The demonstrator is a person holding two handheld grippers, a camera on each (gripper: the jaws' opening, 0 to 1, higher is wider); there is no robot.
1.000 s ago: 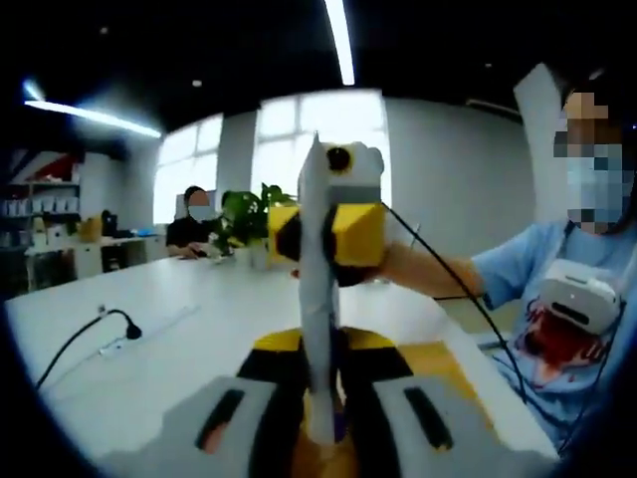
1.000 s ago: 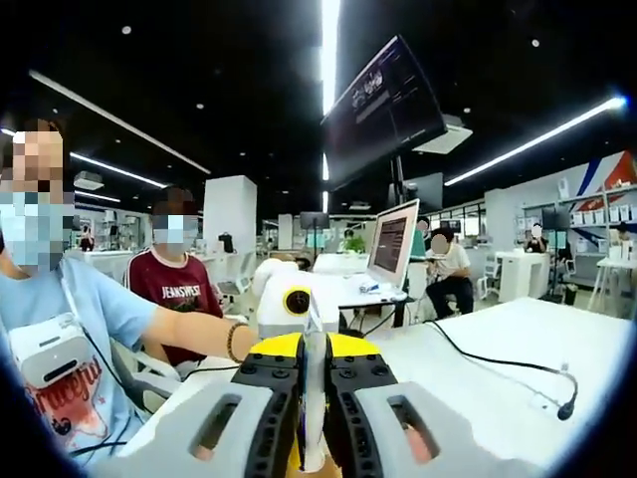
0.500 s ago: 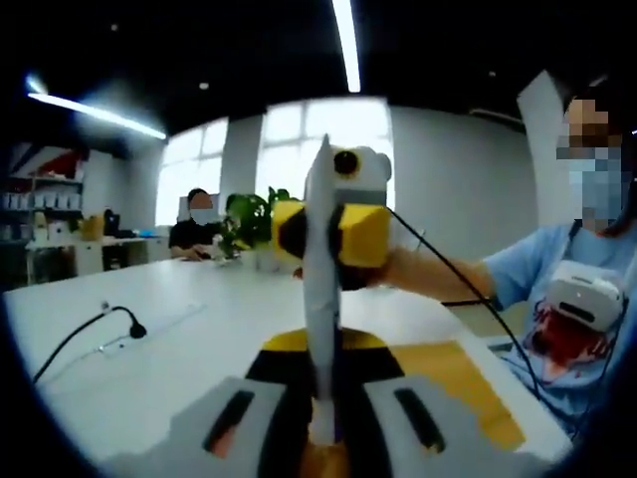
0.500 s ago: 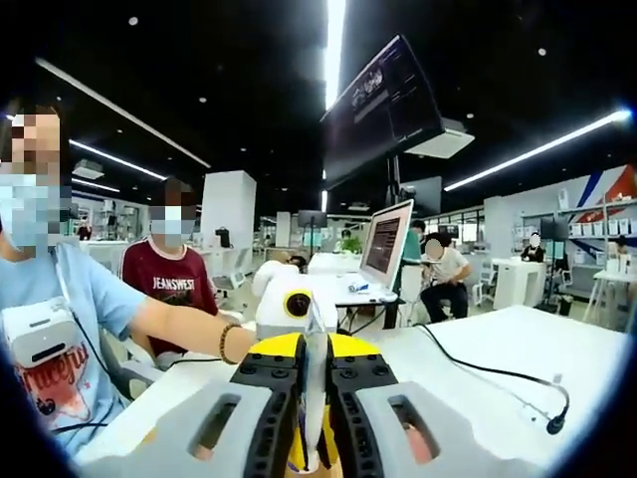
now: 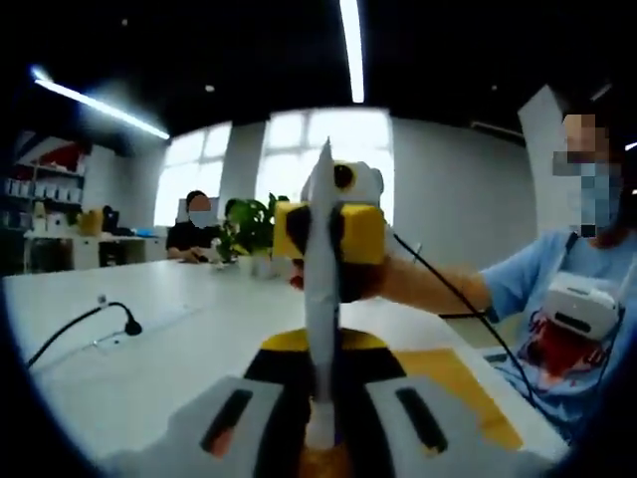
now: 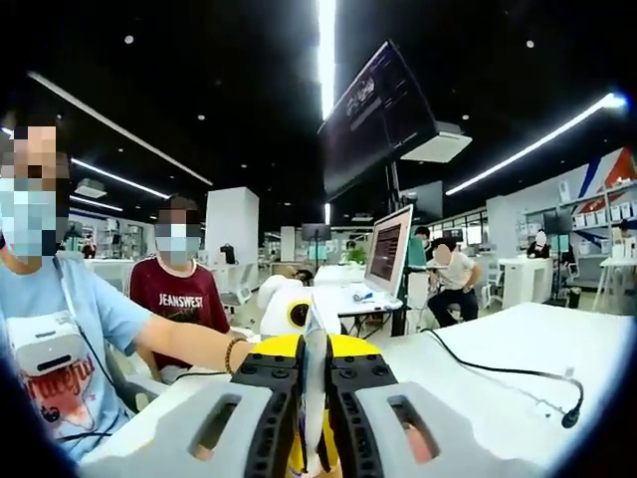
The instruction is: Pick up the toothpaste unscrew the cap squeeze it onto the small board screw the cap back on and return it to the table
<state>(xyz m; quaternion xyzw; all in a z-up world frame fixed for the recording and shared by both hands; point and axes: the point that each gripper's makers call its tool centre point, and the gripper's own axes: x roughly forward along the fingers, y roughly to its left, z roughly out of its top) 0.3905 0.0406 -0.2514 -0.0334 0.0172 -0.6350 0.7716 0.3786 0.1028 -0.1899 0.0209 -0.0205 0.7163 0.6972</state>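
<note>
Evidently the toothpaste tube (image 5: 320, 299) is hanging in the air between both tools, above the white table (image 5: 149, 349); the left gripper (image 5: 320, 438) is pinching one end, the right gripper (image 6: 315, 438) the other, jaws narrowed on it. Pickup is looking done; whether the cap is off, I cannot tell. The tube is looking thin, flat, pale and soft; an orange board (image 5: 468, 388) is lying below.

Tube between both tools, above desk.
Toothpaste (image 5: 320, 299) stands edge-on between left tool (image 5: 320, 438) and right tool (image 6: 317, 438); desk (image 5: 149, 349) below, cable (image 5: 80, 329) left.
</note>
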